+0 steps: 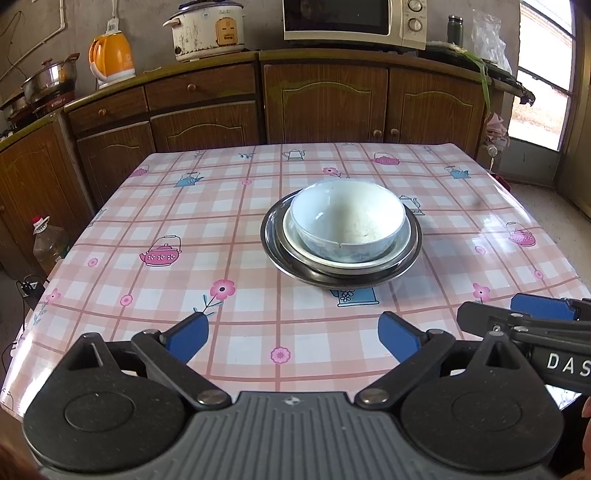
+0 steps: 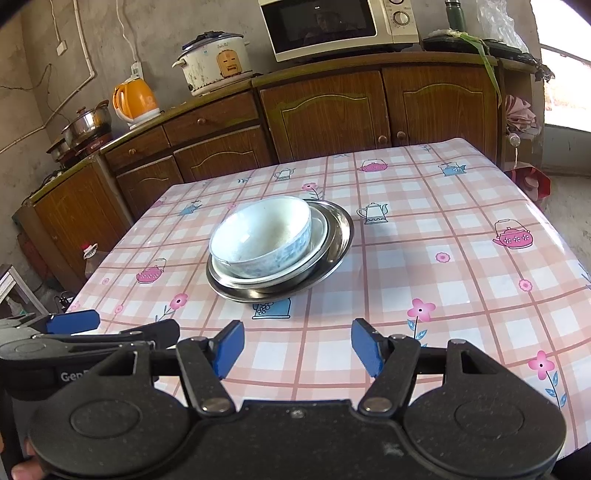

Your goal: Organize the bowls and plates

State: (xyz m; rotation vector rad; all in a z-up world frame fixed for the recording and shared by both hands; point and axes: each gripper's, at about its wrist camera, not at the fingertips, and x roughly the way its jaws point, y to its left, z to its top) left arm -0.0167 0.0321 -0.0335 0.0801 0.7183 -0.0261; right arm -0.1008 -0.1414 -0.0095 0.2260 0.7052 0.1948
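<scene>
A pale blue-white bowl [image 1: 347, 218] sits in a white plate [image 1: 402, 240], which rests in a wide steel plate [image 1: 273, 243] near the middle of the checked table [image 1: 147, 236]. The same stack shows in the right wrist view: bowl [image 2: 260, 234], white plate [image 2: 319, 230], steel plate [image 2: 340, 236]. My left gripper [image 1: 291, 338] hovers over the table's near edge, open and empty, well short of the stack. My right gripper [image 2: 297, 349] is beside it, also open with nothing between its blue pads. Each gripper's tip shows in the other's view: the right gripper [image 1: 517, 314] and the left gripper [image 2: 110, 326].
Brown cabinets [image 1: 325, 96] run behind the table, carrying a microwave [image 1: 354, 18], a rice cooker [image 1: 208, 29], an orange kettle [image 1: 110, 57] and steel pots [image 1: 48, 81]. An oil bottle [image 1: 50, 243] stands on the floor at the left. A bright doorway [image 1: 543, 74] lies to the right.
</scene>
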